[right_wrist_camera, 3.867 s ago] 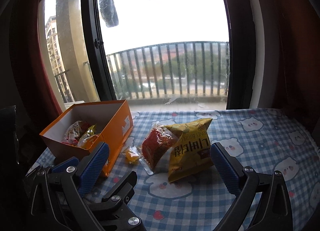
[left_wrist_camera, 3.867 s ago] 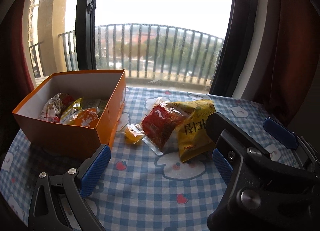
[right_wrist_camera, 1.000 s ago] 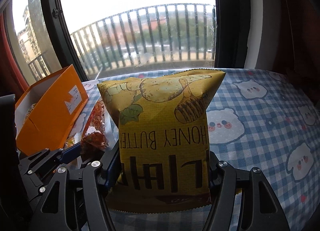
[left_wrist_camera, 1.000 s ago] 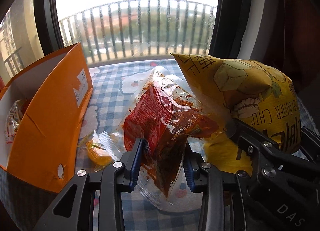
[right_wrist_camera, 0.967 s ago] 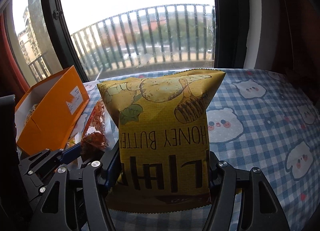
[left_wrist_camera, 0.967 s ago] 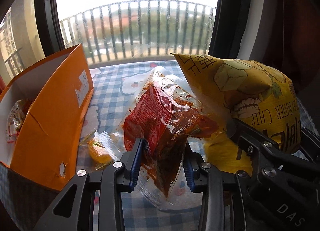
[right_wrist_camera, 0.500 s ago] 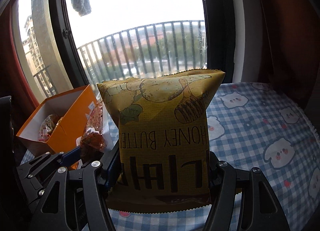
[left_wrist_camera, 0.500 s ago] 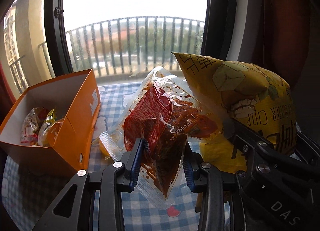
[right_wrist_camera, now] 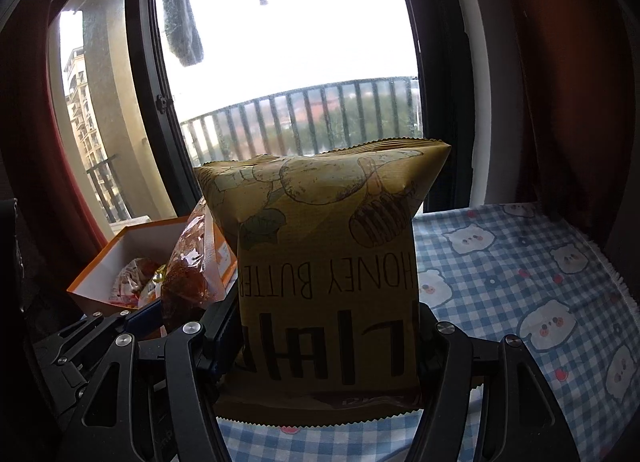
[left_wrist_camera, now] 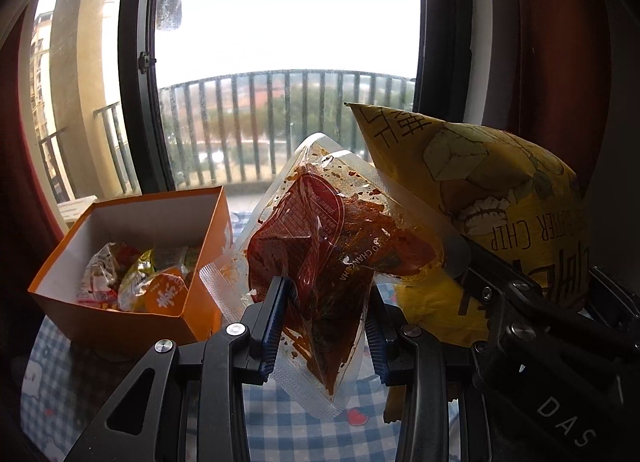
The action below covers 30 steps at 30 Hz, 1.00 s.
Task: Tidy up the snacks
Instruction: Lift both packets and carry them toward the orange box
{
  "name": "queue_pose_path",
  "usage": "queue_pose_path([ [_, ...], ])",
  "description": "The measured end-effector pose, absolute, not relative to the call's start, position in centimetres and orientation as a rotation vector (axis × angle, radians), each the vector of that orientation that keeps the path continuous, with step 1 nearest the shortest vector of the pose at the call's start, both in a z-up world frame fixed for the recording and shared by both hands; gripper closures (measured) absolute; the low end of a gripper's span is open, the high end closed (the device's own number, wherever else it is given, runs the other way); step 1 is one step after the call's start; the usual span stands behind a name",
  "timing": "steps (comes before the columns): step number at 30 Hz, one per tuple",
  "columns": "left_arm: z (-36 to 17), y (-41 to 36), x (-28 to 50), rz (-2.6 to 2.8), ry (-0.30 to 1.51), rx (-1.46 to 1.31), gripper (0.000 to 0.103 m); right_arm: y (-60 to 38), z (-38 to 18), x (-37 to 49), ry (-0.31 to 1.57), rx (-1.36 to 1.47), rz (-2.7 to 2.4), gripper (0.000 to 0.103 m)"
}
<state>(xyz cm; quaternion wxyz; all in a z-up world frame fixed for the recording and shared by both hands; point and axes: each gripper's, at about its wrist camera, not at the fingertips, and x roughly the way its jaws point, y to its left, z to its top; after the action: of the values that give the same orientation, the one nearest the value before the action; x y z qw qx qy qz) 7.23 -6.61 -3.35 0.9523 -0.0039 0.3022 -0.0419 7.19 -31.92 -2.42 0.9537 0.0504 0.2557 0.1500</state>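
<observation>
Both snack bags held above the checked tablecloth (right_wrist_camera: 520, 262)

Left gripper (left_wrist_camera: 326, 314) clamps the clear red pouch (left_wrist_camera: 324, 246); right gripper (right_wrist_camera: 324, 346) clamps the yellow chip bag (right_wrist_camera: 324, 262) (print upside down). The orange box (left_wrist_camera: 132, 318) sits left of both.

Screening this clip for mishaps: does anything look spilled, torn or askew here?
Nothing stands out. The left gripper holds the sealed red snack pouch and the right gripper the yellow chip bag, printed upside down, both intact. The orange box sits upright.
</observation>
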Motion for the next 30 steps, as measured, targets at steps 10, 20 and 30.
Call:
queue_pose_path([
  [10, -2.2, -3.5, 7.3, -0.031, 0.569, -0.026, 0.066, -28.3, -0.3, 7.4, 0.485, 0.094, 0.351, 0.035],
  [20, -1.1, 1.9, 7.5, 0.03, 0.533, -0.055, 0.066, -23.2, 0.5, 9.0, 0.47, 0.069, 0.397, 0.035],
  [30, -1.5, 7.0, 9.5, 0.084, 0.55, -0.097, 0.066, -17.4, 0.1, 11.2, 0.494, 0.046, 0.453, 0.035],
])
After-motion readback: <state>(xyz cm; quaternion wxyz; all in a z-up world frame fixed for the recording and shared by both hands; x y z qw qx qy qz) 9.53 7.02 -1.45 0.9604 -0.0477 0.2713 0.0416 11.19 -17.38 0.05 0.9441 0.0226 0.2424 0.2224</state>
